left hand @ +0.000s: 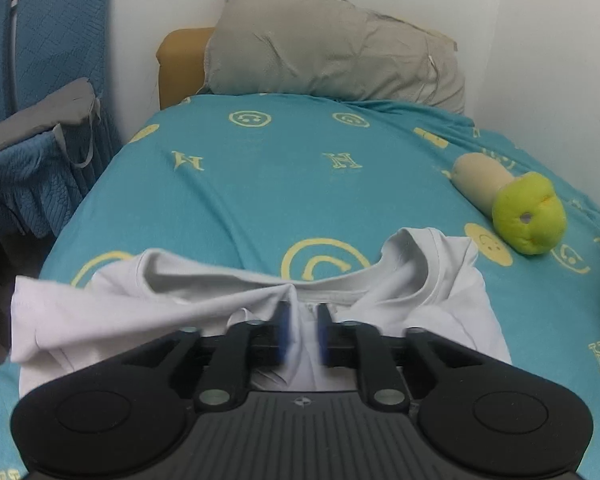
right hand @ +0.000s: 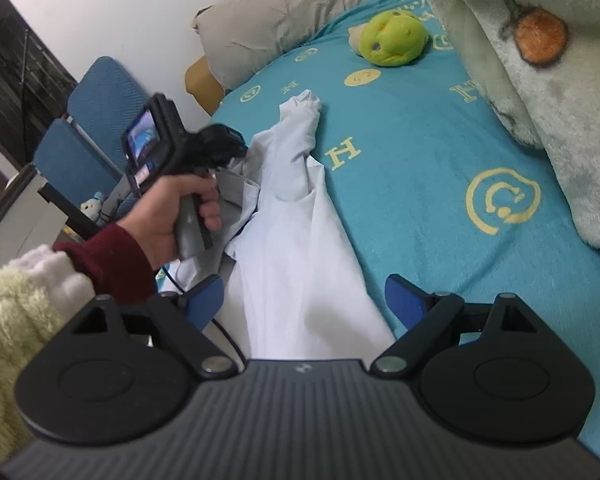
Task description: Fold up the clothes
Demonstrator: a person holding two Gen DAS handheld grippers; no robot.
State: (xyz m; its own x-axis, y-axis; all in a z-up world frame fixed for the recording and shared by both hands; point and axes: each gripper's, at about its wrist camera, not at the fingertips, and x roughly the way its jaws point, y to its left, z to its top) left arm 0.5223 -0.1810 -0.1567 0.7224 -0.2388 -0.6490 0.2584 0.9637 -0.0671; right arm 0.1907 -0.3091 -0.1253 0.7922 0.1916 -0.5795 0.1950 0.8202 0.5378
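White cotton T-shirt (left hand: 432, 292) lies rumpled near the bed's (left hand: 260, 200) foot edge. Left gripper (left hand: 303, 316) hovers over its collar, jaws narrowly apart, pinching nothing clearly. Right gripper (right hand: 304, 300) stands spread wide above the shirt's lower half.

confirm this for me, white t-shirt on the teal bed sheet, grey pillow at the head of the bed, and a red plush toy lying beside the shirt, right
Almost. The plush toy is green, not red, with a beige body behind its head; both wrist views show it. The rest holds: the white t-shirt lies on the teal bed sheet, and the grey pillow sits at the head of the bed.
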